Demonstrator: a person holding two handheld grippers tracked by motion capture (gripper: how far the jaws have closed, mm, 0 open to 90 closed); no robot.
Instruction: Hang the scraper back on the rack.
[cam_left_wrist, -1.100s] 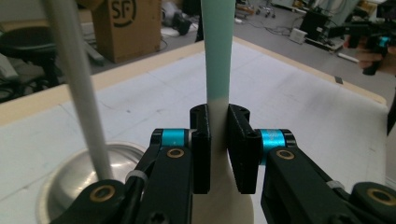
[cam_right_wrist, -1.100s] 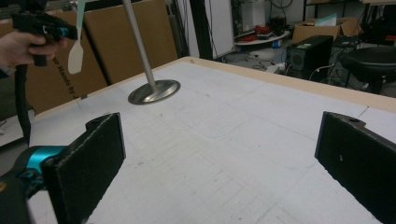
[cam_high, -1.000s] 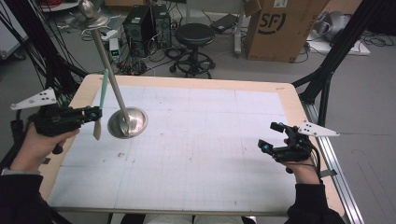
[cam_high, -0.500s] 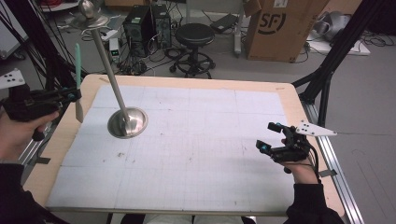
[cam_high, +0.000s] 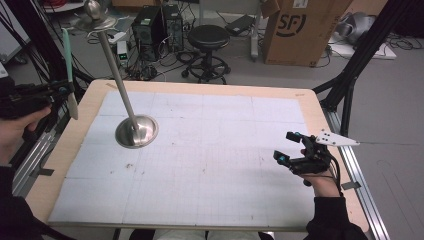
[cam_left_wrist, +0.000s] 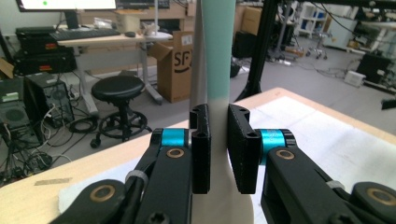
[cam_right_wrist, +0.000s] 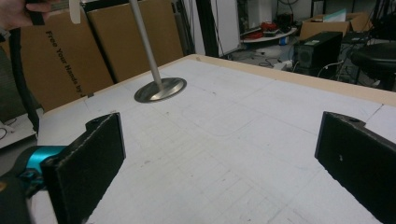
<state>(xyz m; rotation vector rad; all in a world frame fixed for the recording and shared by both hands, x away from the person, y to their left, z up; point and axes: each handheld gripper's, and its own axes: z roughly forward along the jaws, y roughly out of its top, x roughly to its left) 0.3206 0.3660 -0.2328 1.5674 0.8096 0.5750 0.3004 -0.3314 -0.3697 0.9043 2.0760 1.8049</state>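
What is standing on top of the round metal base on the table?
A thin metal pole rises, tilted, from the round metal base to a small disc and ball. The mat beneath the base is covered.

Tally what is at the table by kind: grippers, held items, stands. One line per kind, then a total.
Grippers: 2, the left gripper and the right gripper.
Long mint-and-white shoehorn-like strips: 1, clamped upright in the left gripper.
Metal stands with a round base: 1, on the table mat.
Total: 4.
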